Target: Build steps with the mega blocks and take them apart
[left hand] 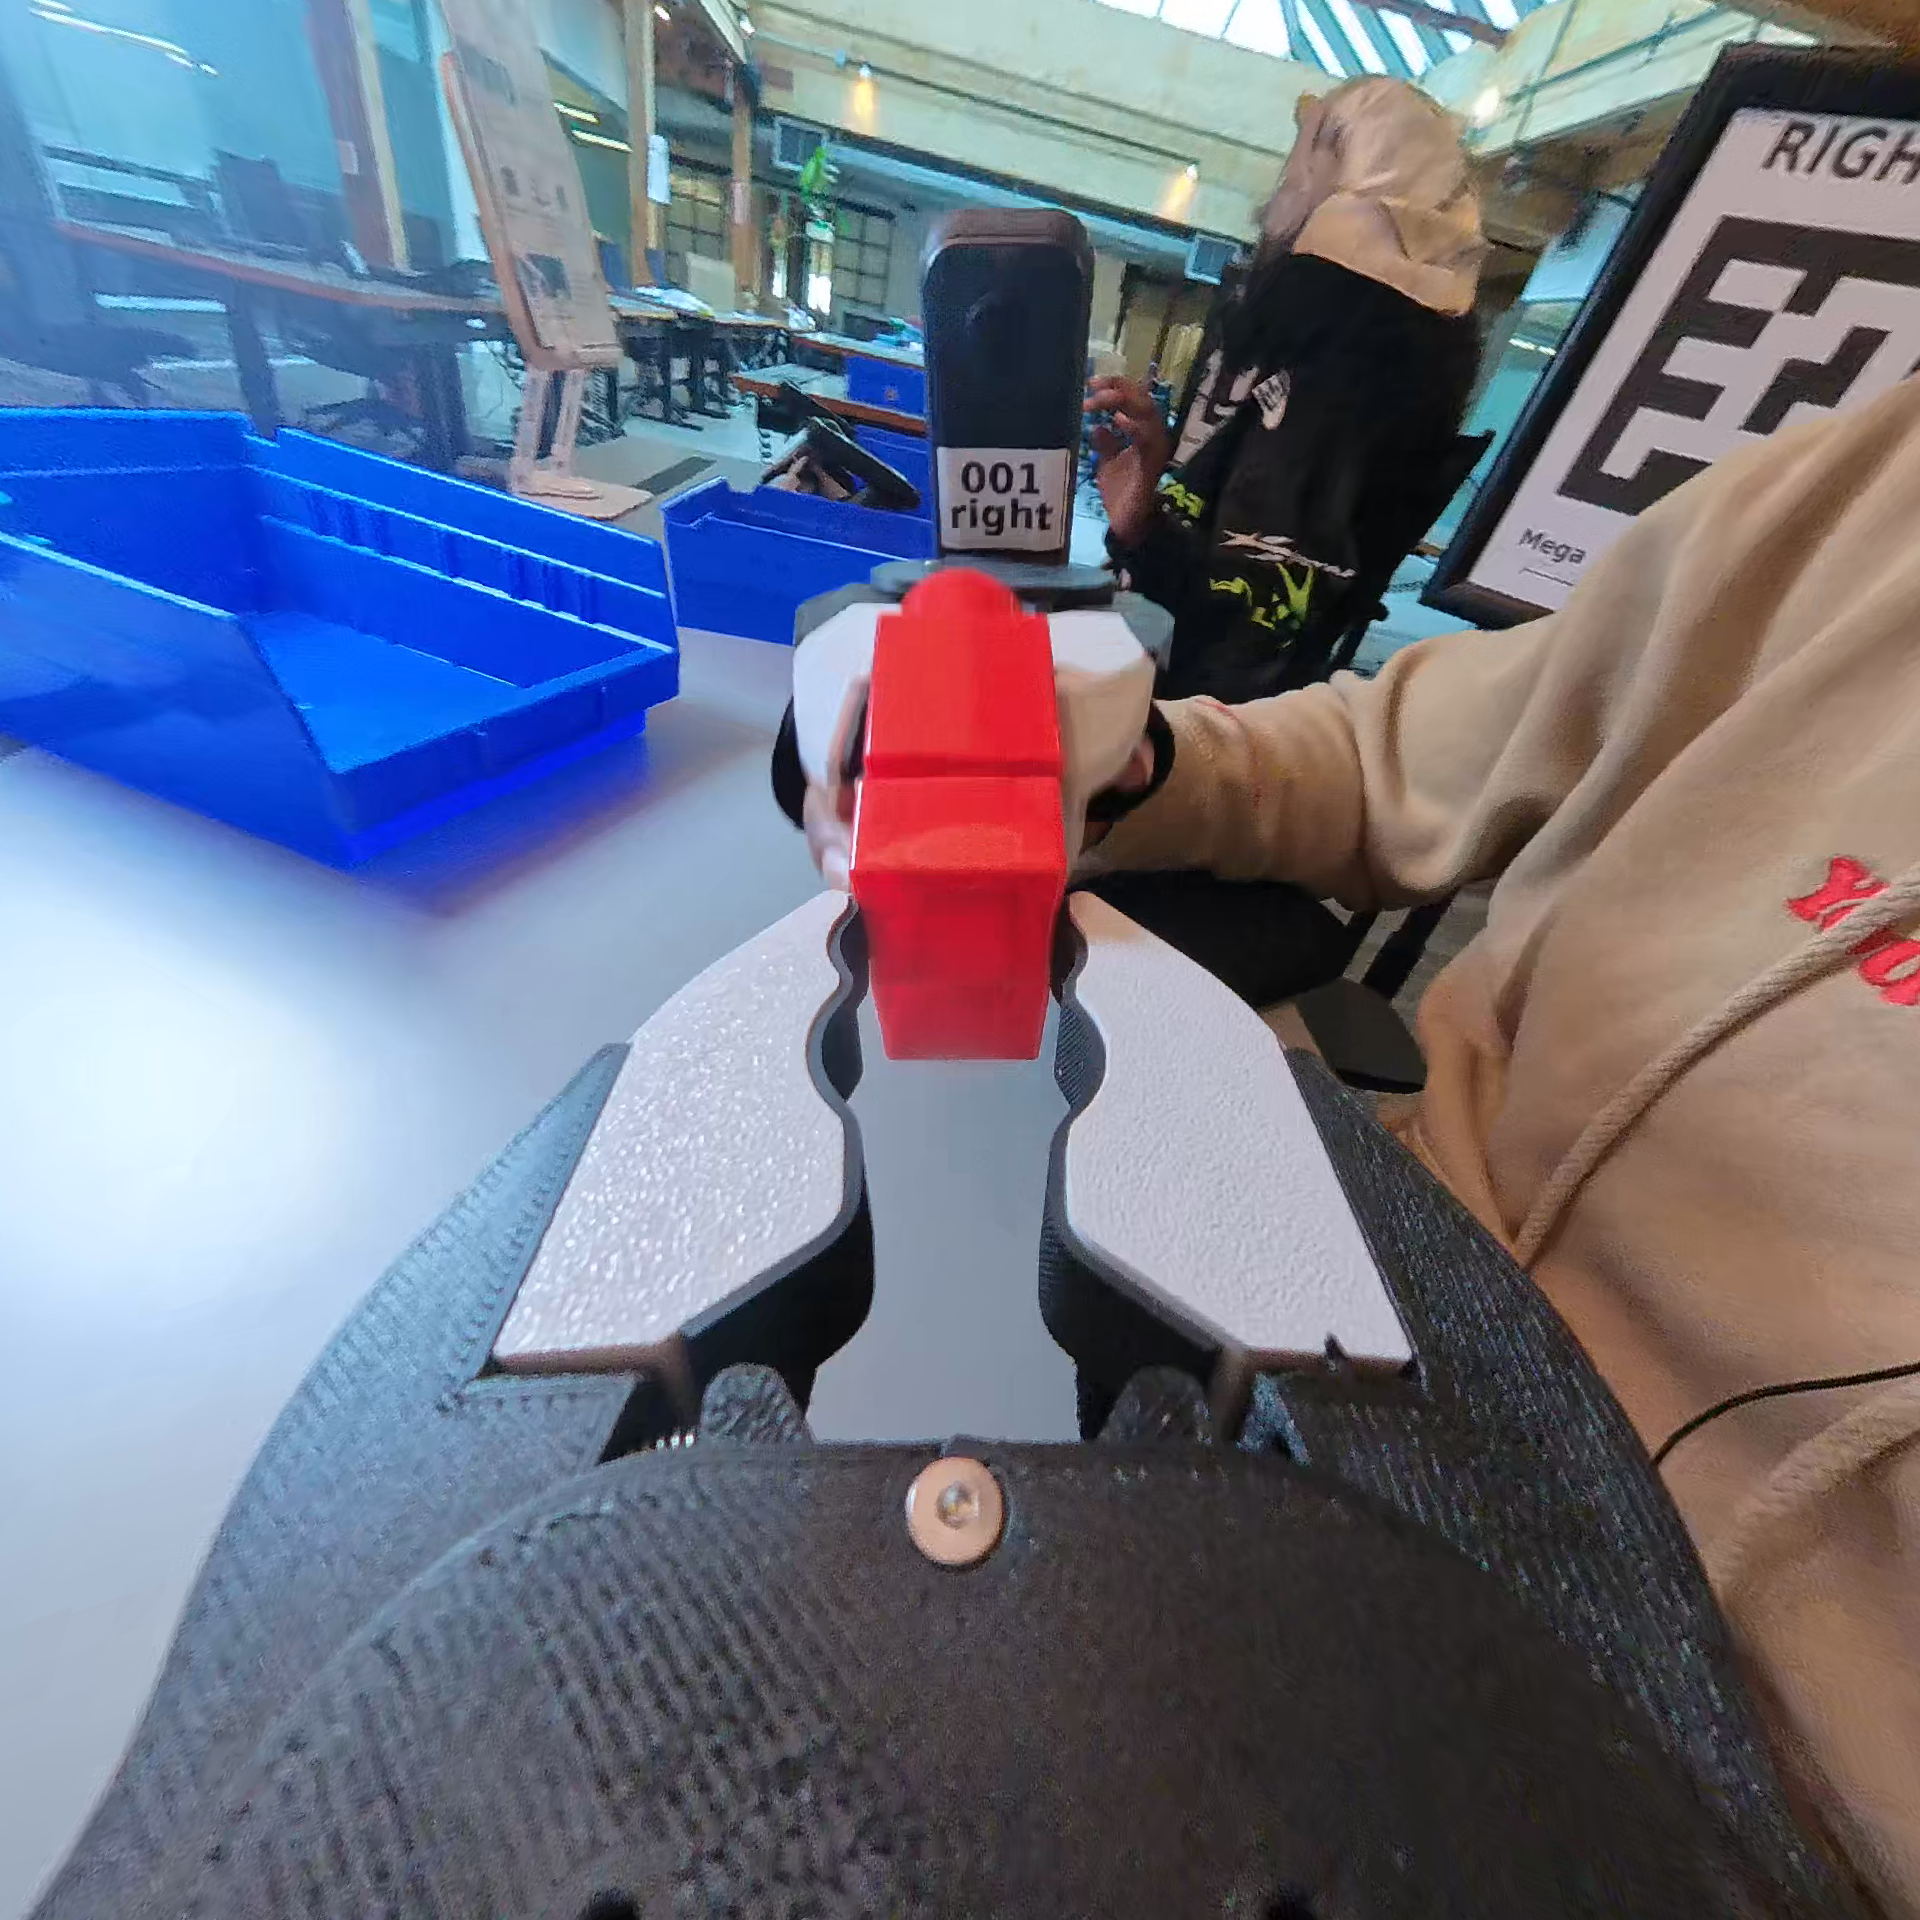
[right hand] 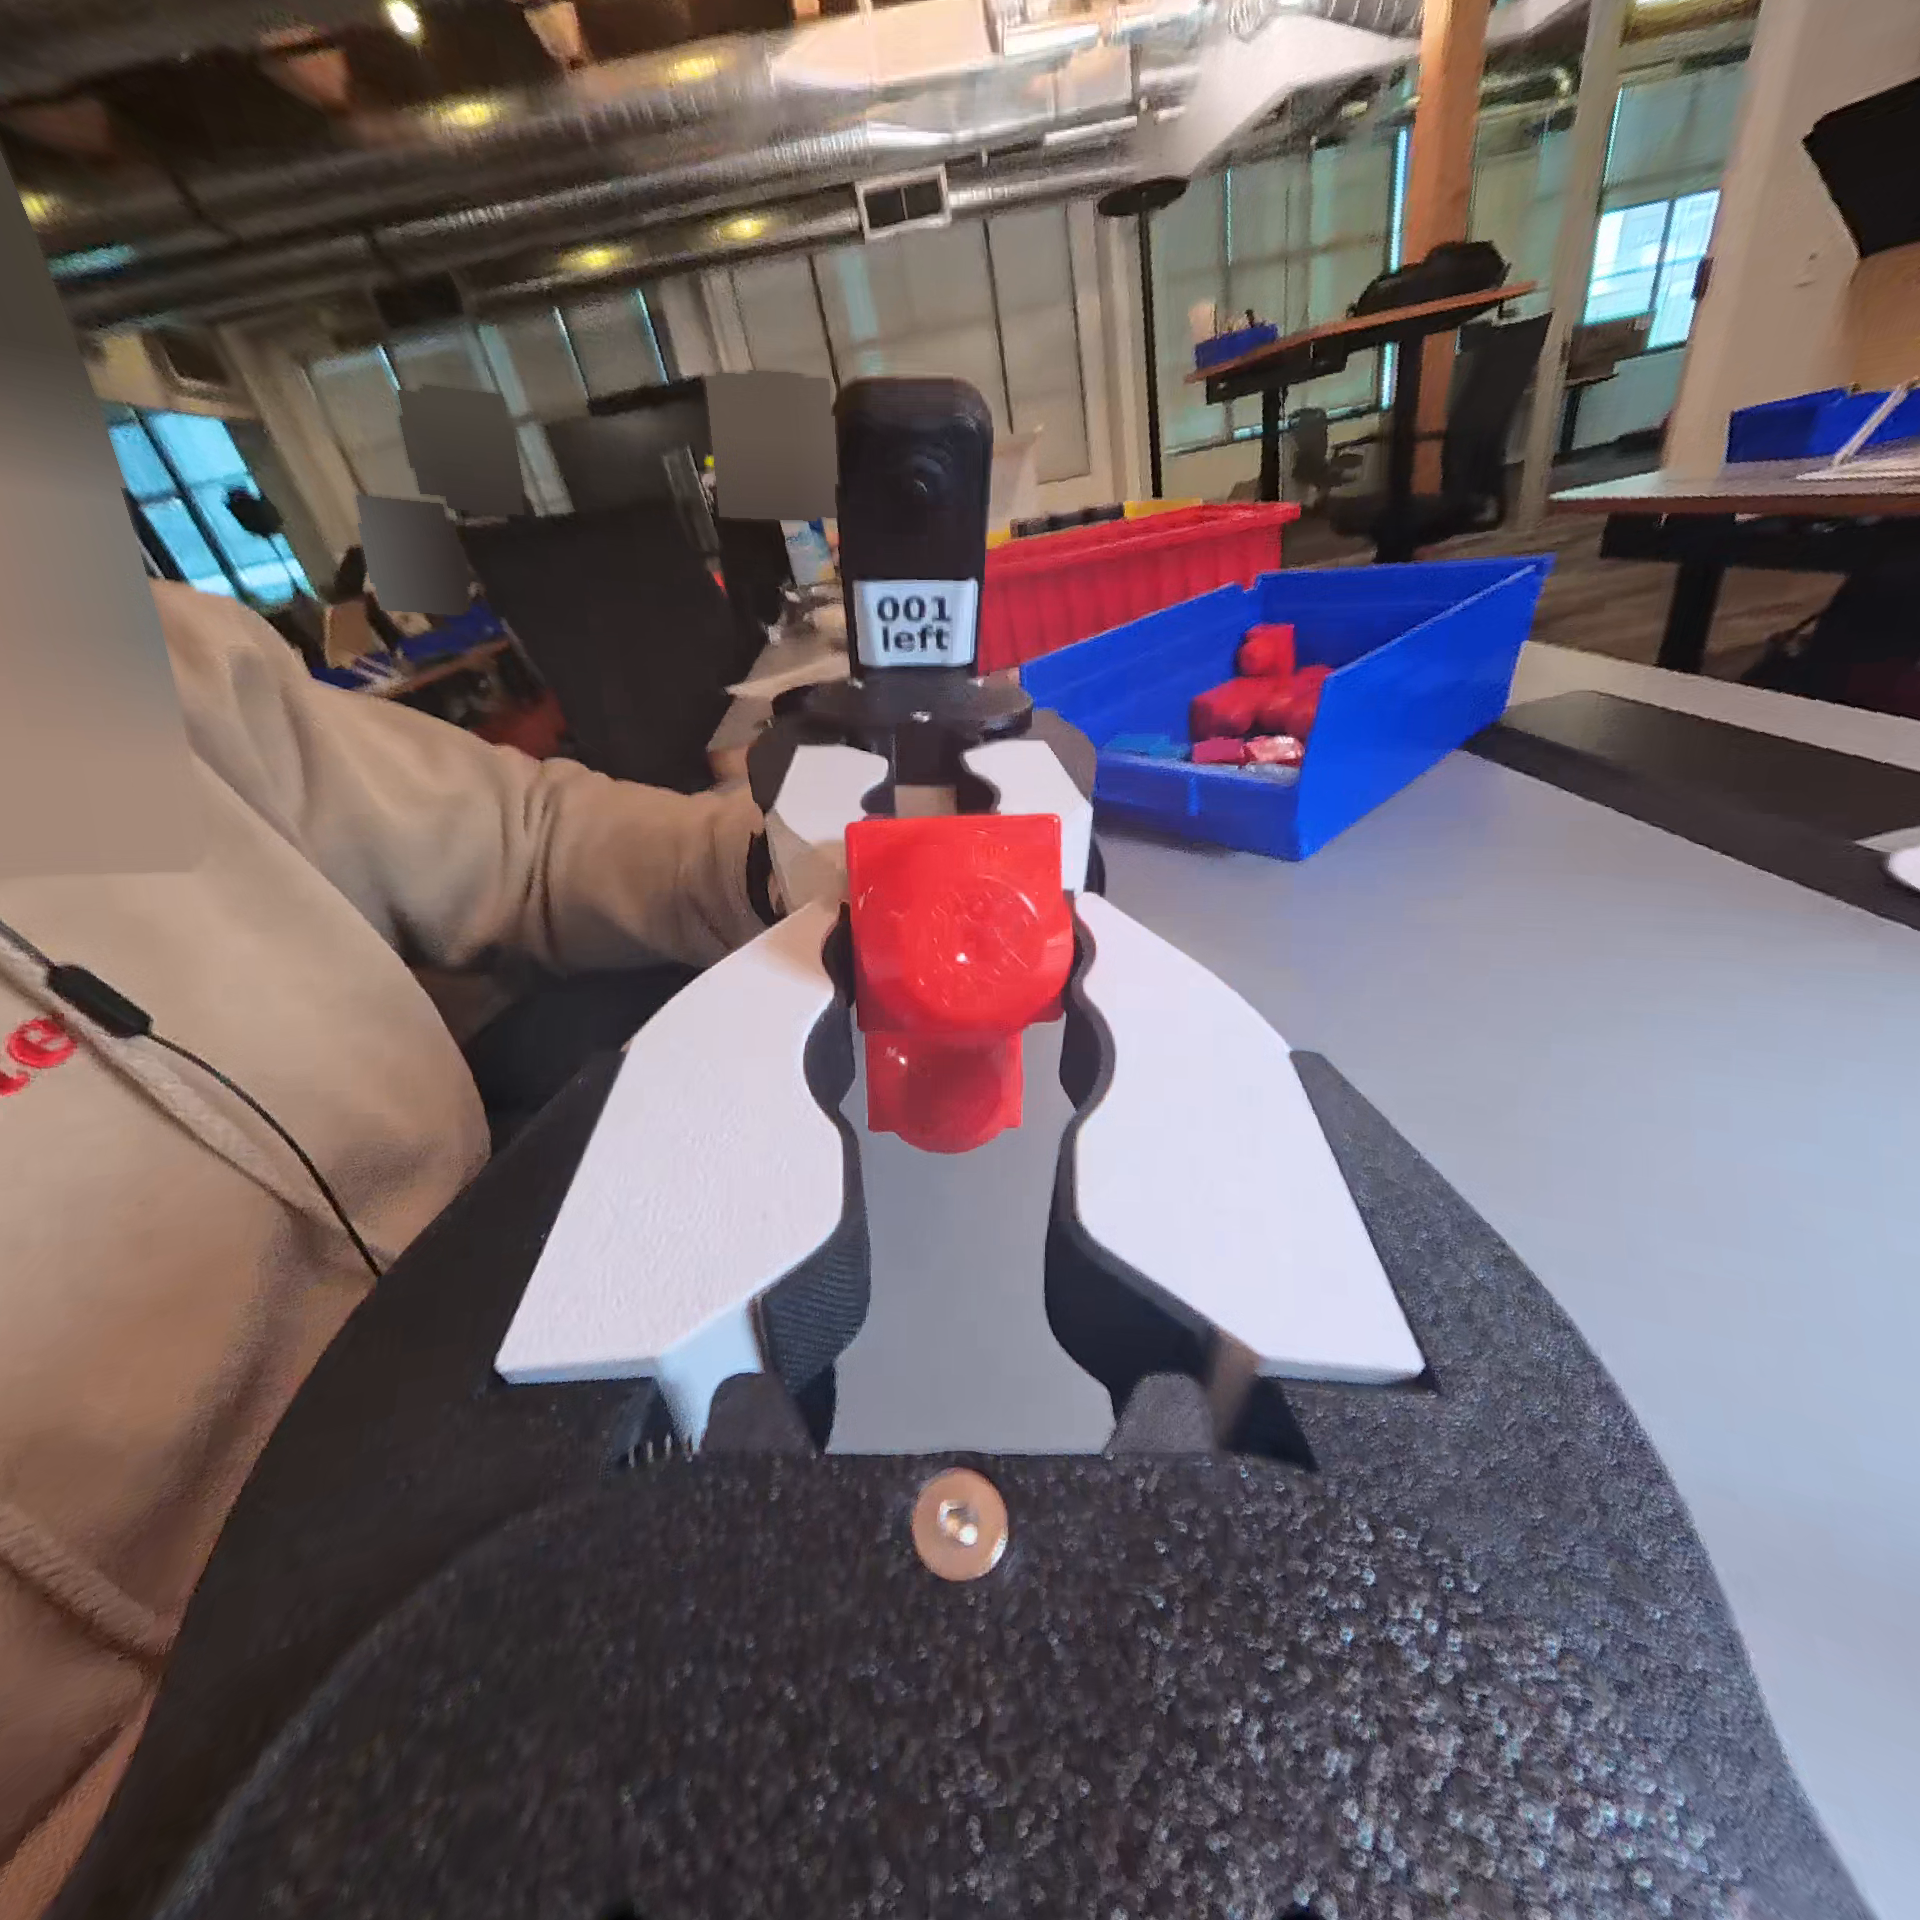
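Two red mega blocks were held in the air above the grey table (right hand: 1455, 1039), one in each tool, the two pressed end to end. The left gripper (left hand: 956, 935) had its white fingers (left hand: 727, 1091) narrowed onto the near red block (left hand: 956, 914), and the far red block (left hand: 961, 686) sat joined to it, clamped by the right gripper (left hand: 966, 675) facing it. From the right wrist view, the right gripper (right hand: 956, 977) pinched the studded red block (right hand: 956, 935), whose round stud carried an embossed mark too fine to make out.

Each facing gripper bore a black camera post with a small white printed label (right hand: 914, 621). Behind the joined blocks, on the right side, a blue bin (right hand: 1434, 707) held more red blocks (right hand: 1257, 696), with a red bin (right hand: 1132, 571) beyond it. On the other side of the blocks lay an empty-looking blue tray (left hand: 416, 665). A framed white sign (left hand: 1766, 343) with a black square code and printed words stood behind the person's beige sleeve (left hand: 1455, 748); the hoodie showed red lettering.
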A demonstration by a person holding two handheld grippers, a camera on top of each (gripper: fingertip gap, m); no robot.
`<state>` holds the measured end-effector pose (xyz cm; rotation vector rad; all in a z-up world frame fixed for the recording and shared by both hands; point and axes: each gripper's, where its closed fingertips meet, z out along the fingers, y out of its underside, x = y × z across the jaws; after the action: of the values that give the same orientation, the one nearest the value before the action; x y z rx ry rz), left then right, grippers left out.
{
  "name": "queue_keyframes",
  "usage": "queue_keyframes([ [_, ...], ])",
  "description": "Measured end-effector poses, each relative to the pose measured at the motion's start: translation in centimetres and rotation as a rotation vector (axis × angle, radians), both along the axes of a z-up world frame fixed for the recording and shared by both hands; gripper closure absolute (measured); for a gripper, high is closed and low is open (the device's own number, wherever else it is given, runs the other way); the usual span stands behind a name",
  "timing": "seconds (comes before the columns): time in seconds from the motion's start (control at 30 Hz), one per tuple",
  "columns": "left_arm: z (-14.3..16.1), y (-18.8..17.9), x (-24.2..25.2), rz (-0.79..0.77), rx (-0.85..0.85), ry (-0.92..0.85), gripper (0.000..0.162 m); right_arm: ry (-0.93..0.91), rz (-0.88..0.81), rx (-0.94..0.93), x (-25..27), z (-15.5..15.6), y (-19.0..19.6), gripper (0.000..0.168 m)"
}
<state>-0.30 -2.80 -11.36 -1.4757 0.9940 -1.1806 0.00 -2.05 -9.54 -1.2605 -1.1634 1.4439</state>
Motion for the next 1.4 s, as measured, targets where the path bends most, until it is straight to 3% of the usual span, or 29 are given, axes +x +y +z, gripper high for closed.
queue_keyframes([
  [0.4,-2.4,-0.4,-0.3,-0.019,0.013,0.185,0.128,-0.190,0.054,-0.012,-0.4,-3.5,-0.8,0.131],
  [0.57,-1.6,0.1,-0.5,0.000,0.048,0.156,0.128,-0.186,0.005,0.062,0.2,-2.1,0.1,0.122],
  [0.83,-1.6,0.0,-0.7,-0.006,0.045,0.126,0.127,-0.168,-0.008,0.119,1.4,-0.7,0.2,0.136],
  [0.9,-1.1,0.9,-0.8,0.064,0.069,0.111,0.126,-0.198,-0.027,0.154,2.0,0.2,1.0,0.137],
  [0.97,-0.5,1.9,-1.6,0.124,0.072,0.090,0.110,-0.230,-0.145,0.193,3.4,2.3,4.0,0.137],
  [1.07,0.0,3.0,-3.1,0.185,0.026,0.039,0.121,-0.323,-0.456,0.198,7.6,5.7,12.7,0.137],
  [1.13,-0.2,3.2,-3.4,0.204,0.016,0.037,0.125,-0.504,-0.700,0.198,11.4,5.7,20.2,0.137],
  [1.27,-1.3,3.3,-3.2,0.208,0.017,0.081,0.127,-0.914,-1.051,0.093,18.8,1.5,33.2,0.137],
  [1.4,-2.4,3.3,-2.9,0.205,0.018,0.122,0.128,-1.012,-1.220,-0.197,22.0,-4.0,40.8,0.137],
])
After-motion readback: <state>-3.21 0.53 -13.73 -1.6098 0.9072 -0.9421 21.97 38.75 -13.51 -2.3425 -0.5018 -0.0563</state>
